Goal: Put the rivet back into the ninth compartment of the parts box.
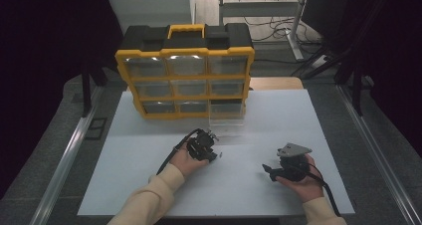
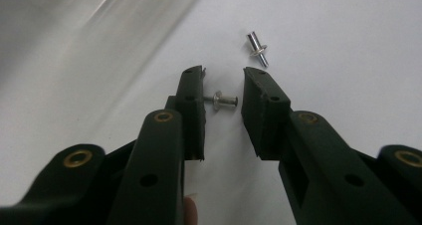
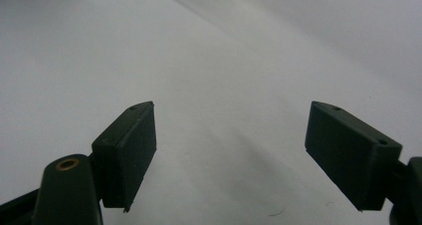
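the left claw (image 2: 223,93) stands released on the desk (image 2: 348,46) with a rivet (image 2: 222,101) between its jaws, stem end hidden by one; a second rivet (image 2: 258,49) lies just beyond. the right claw (image 3: 229,150) gapes empty.

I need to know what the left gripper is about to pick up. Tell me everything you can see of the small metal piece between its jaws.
The rivet is a small, shiny, silver-coloured metal pin with a round flange partway along a short shank. It lies on its side on the white table, crosswise between the jaws of the left gripper. One end reaches the left jaw; a gap remains at the other.
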